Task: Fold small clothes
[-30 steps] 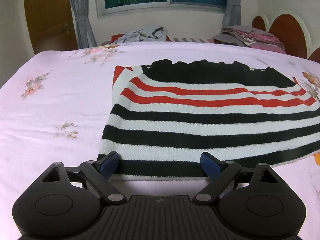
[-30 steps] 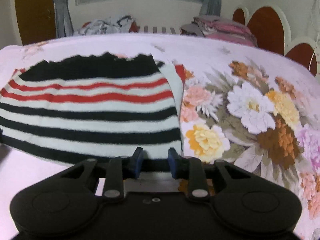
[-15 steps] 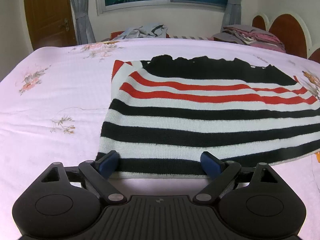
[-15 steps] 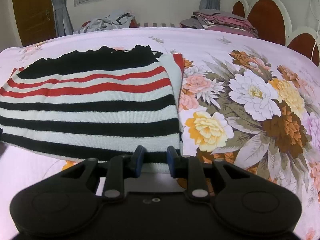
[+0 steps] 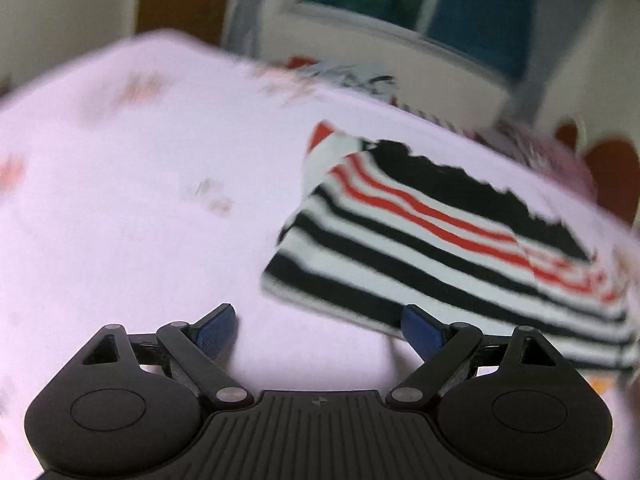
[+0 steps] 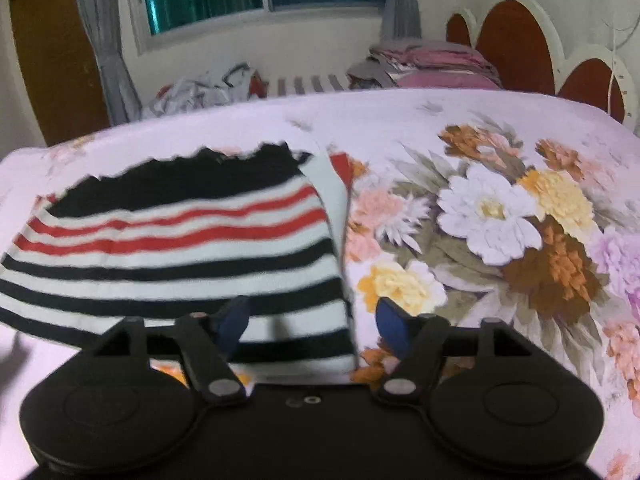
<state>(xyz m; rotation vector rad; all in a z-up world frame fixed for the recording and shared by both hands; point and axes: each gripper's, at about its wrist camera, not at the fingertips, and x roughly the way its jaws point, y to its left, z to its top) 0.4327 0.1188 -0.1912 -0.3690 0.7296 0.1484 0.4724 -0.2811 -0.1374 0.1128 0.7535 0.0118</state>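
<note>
A striped knit garment (image 5: 440,248), black, white and red, lies flat on the pink floral bedspread (image 5: 140,208). In the left wrist view it sits to the right, tilted and blurred. My left gripper (image 5: 320,326) is open and empty, over bare bedspread just left of the garment's near hem. In the right wrist view the garment (image 6: 180,248) fills the left half. My right gripper (image 6: 312,318) is open, its jaws straddling the garment's near right corner without holding it.
A large flower print (image 6: 500,240) covers the bedspread to the right of the garment. Loose clothes (image 6: 208,88) and folded pink bedding (image 6: 432,64) lie beyond the bed's far edge. A wooden headboard (image 6: 516,44) stands at the far right.
My right gripper has opened and let go of the garment's near hem. My left gripper has swung left and tilted, off the hem and over bare bedspread.
</note>
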